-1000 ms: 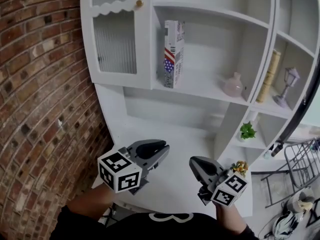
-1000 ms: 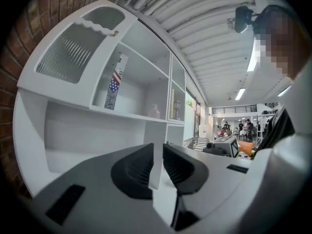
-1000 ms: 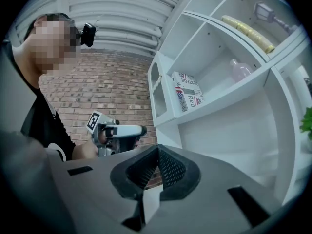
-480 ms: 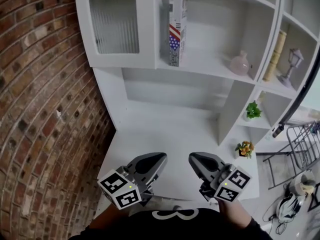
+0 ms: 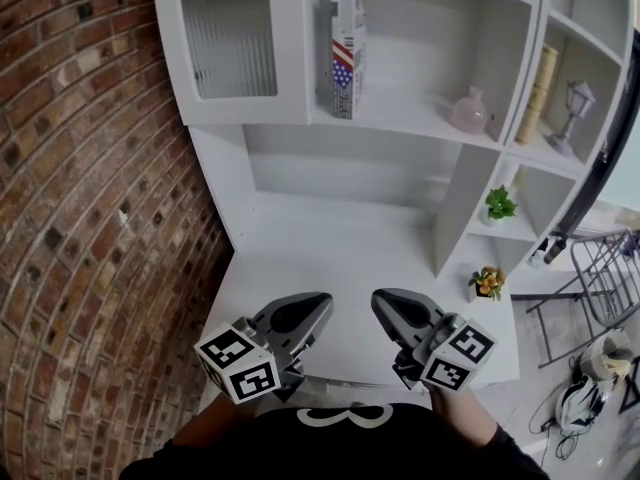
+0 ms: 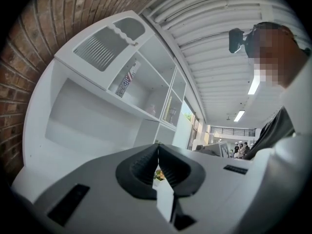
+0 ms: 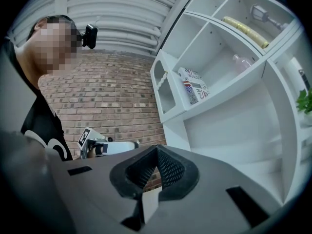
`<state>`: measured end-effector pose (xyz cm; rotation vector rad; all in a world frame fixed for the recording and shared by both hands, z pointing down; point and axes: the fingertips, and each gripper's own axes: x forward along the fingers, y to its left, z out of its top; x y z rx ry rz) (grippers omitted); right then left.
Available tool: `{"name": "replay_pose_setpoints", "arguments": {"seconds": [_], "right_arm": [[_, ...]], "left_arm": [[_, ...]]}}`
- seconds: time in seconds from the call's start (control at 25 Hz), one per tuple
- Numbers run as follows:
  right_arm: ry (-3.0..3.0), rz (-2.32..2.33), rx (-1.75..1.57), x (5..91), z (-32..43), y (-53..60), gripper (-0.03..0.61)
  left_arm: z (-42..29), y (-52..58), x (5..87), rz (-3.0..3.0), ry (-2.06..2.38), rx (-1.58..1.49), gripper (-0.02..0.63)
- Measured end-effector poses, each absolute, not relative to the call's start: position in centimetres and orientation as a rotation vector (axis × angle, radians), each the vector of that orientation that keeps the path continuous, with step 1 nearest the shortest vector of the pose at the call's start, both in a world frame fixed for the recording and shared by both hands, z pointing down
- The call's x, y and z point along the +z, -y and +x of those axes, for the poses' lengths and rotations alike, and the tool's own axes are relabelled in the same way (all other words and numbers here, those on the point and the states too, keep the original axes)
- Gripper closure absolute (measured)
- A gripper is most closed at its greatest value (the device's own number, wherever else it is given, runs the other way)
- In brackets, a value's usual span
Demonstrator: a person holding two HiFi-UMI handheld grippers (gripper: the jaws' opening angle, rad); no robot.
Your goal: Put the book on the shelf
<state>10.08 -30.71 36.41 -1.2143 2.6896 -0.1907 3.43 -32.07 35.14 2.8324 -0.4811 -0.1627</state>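
Flag-print book (image 5: 347, 53) upright on white shelf (image 5: 400, 120); left tool (image 5: 318, 306) just closed empty, right tool (image 5: 384, 304) closed empty; task prob done

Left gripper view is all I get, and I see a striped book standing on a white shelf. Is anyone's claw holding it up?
Observer: No. The head view shows the book standing alone on the shelf, while the left gripper and right gripper hang low over the desk.
Operator: Is that other claw carrying anything?
Observer: No. In its own view the right gripper's jaws are together with nothing between them.
Operator: What's beside the furniture?
Observer: In the head view, a metal-frame rack stands on the floor to the right of the desk.
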Motion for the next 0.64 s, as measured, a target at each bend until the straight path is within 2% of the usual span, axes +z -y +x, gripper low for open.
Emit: {"name": "replay_pose_setpoints", "arguments": {"seconds": [0.64], "right_arm": [[-2.706,-1.231,-0.216,38.1,10.6,31.3,0.571]], "left_arm": [[4.0,33.1,36.4,2.805,0.474,-0.166,0.609]]}}
